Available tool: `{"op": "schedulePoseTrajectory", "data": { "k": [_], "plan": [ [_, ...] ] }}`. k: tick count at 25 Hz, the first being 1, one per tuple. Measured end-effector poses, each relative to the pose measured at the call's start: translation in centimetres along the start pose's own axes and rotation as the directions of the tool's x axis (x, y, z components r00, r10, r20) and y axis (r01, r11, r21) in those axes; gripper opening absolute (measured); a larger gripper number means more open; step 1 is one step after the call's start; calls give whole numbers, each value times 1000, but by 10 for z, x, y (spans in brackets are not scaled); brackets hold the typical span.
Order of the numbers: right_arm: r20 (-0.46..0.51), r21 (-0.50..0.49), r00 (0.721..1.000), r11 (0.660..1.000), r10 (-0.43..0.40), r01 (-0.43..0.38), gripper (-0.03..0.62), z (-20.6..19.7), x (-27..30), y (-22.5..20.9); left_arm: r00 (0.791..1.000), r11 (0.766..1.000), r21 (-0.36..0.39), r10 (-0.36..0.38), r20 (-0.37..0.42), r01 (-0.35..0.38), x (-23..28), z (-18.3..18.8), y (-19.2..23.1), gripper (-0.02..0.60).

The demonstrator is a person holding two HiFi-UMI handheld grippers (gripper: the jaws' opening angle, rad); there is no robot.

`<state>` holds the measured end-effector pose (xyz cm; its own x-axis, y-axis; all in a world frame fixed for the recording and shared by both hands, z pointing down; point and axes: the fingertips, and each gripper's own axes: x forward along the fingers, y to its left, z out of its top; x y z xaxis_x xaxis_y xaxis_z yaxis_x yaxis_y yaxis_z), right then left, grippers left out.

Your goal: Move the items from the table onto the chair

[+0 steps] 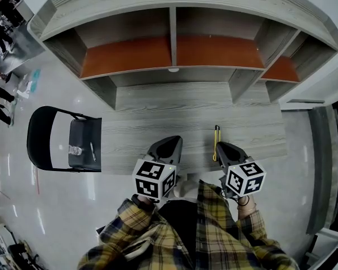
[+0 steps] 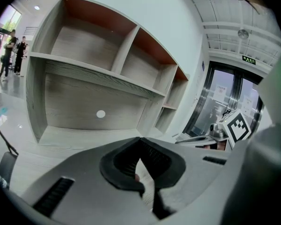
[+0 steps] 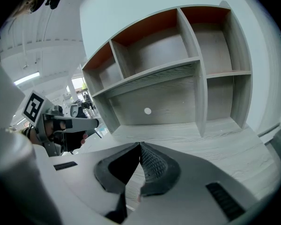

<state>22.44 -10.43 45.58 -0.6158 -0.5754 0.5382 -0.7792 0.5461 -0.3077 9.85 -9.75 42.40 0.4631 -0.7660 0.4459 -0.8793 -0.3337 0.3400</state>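
Note:
A slim yellow and black tool (image 1: 216, 143) lies on the grey wooden table (image 1: 158, 114), near its front edge. My right gripper (image 1: 223, 149) is shut and empty, its tip just right of that tool. My left gripper (image 1: 169, 144) is also shut and empty, over the table's front edge further left. The black chair (image 1: 40, 145) stands off the table's left end; a small clear bottle (image 1: 75, 150) and a pen-like stick (image 1: 92, 151) rest on its seat. Both gripper views show closed jaws, left gripper (image 2: 139, 143) and right gripper (image 3: 140, 148), with bare tabletop beyond.
An open shelf unit (image 1: 174, 49) with orange back panels rises along the table's far side. A white round disc (image 3: 147, 110) sits on its lower back panel. Glossy floor surrounds the chair, and people (image 1: 3, 16) stand far off at the upper left.

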Motion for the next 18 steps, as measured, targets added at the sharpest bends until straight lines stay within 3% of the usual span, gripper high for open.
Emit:
{"op": "schedulePoseTrajectory", "data": {
  "k": [18],
  "plan": [
    [4,0,999,999,-35,35,18,1,3,-2,1000,1000,-24,-4,0,4,-11,0,11,3]
  ]
}}
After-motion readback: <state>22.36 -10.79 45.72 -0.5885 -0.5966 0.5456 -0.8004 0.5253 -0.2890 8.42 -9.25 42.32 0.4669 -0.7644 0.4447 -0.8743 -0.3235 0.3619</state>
